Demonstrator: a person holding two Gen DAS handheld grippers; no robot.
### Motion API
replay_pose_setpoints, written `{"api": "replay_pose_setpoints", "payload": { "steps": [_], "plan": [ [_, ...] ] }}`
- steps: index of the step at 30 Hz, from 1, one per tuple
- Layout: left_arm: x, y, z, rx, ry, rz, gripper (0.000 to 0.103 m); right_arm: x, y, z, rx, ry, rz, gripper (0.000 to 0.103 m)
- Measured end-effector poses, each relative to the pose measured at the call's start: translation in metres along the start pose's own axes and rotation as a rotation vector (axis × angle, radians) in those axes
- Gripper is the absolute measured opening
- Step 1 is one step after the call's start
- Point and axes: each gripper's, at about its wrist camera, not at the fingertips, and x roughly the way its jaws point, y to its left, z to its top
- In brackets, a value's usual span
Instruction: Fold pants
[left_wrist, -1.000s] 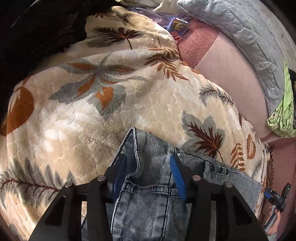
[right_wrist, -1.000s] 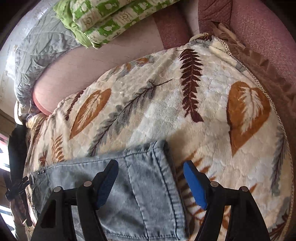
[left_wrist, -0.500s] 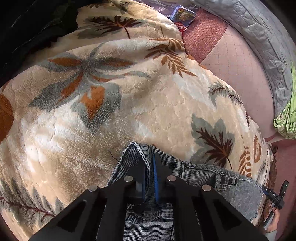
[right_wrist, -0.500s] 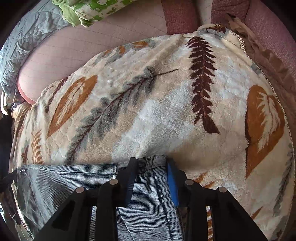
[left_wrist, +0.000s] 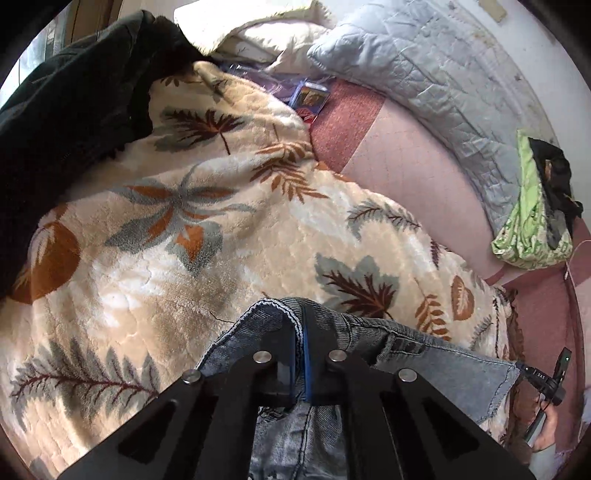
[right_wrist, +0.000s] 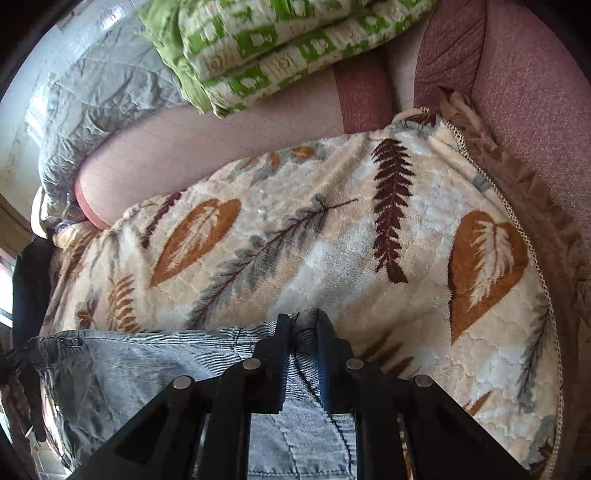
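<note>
Light blue denim pants (left_wrist: 450, 369) lie on a cream blanket with a leaf print (left_wrist: 192, 254). My left gripper (left_wrist: 300, 325) is shut on a bunched corner of the waistband, which stands lifted off the blanket. In the right wrist view the pants (right_wrist: 147, 373) stretch to the left. My right gripper (right_wrist: 306, 325) is closing its jaws on the other corner, pads pressing the denim, which is lifted above the blanket (right_wrist: 332, 240). At the right edge of the left wrist view a hand (left_wrist: 546, 428) holds that other gripper.
A black garment (left_wrist: 74, 110) lies at the back left. A grey quilt (left_wrist: 424, 74) and a green patterned cover (right_wrist: 277, 44) lie along the far side on a pink mattress (left_wrist: 406, 170). A small colourful box (left_wrist: 310, 96) lies beside the blanket. A brown fringe (right_wrist: 517, 184) marks the blanket's right edge.
Both grippers closed from wide open onto the pants' waistband corners, then rose, lifting the denim off the blanket.
</note>
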Motion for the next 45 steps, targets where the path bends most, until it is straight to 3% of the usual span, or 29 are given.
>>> {"api": "replay_pose_setpoints", "payload": {
  "steps": [6, 10, 12, 14, 18, 20, 22, 23, 24, 27, 32, 34, 36, 38, 39, 40, 42, 45],
  "plan": [
    [-0.099, 0.001, -0.049, 0.057, -0.098, -0.085, 0.003, -0.095, 0.003, -0.047, -0.020, -0.127, 0.097, 0.014],
    [-0.150, 0.025, -0.109, 0.084, -0.119, -0.146, 0.003, -0.147, -0.011, -0.117, -0.018, -0.179, 0.167, 0.014],
    [-0.157, 0.042, -0.143, 0.106, -0.076, -0.166, 0.004, -0.163, -0.023, -0.164, 0.002, -0.177, 0.196, 0.014],
    [-0.150, 0.058, -0.176, 0.137, -0.018, -0.128, 0.005, -0.159, -0.032, -0.213, -0.015, -0.128, 0.172, 0.014],
    [-0.118, 0.091, -0.221, 0.125, 0.191, -0.017, 0.008, -0.109, -0.056, -0.289, 0.022, 0.107, 0.144, 0.020],
    [-0.123, 0.103, -0.227, 0.082, 0.195, -0.009, 0.010, -0.108, -0.065, -0.306, 0.062, 0.119, 0.159, 0.028],
    [-0.142, 0.104, -0.223, 0.070, 0.133, 0.031, 0.011, -0.122, -0.069, -0.307, 0.097, 0.086, 0.178, 0.061],
    [-0.152, 0.102, -0.218, 0.077, 0.101, 0.051, 0.015, -0.131, -0.070, -0.305, 0.101, 0.064, 0.162, 0.069],
    [-0.161, 0.099, -0.214, 0.081, 0.068, 0.062, 0.025, -0.140, -0.068, -0.300, 0.095, 0.037, 0.127, 0.073],
    [-0.181, 0.086, -0.205, 0.071, -0.019, 0.050, 0.045, -0.155, -0.062, -0.284, 0.081, -0.030, 0.108, 0.073],
    [-0.168, 0.032, -0.213, 0.174, -0.016, -0.038, 0.047, -0.142, -0.057, -0.246, 0.112, -0.061, 0.139, 0.073],
    [-0.151, 0.009, -0.221, 0.240, 0.001, -0.027, 0.047, -0.123, -0.059, -0.226, 0.162, -0.034, 0.167, 0.073],
    [-0.131, -0.007, -0.229, 0.284, 0.019, -0.018, 0.047, -0.103, -0.065, -0.206, 0.201, -0.011, 0.134, 0.073],
    [-0.108, -0.011, -0.236, 0.290, 0.056, 0.006, 0.047, -0.074, -0.072, -0.195, 0.240, 0.080, 0.130, 0.073],
    [-0.095, -0.009, -0.238, 0.280, 0.085, 0.016, 0.047, -0.062, -0.074, -0.193, 0.253, 0.122, 0.137, 0.067],
    [-0.084, -0.005, -0.240, 0.267, 0.112, 0.024, 0.047, -0.053, -0.071, -0.192, 0.232, 0.159, 0.136, 0.038],
    [-0.069, 0.004, -0.247, 0.241, 0.139, 0.041, 0.047, -0.047, -0.060, -0.189, 0.164, 0.179, 0.092, 0.016],
    [-0.065, 0.010, -0.250, 0.241, 0.127, 0.022, 0.047, -0.063, -0.046, -0.179, 0.082, 0.105, 0.076, 0.009]
  ]
}}
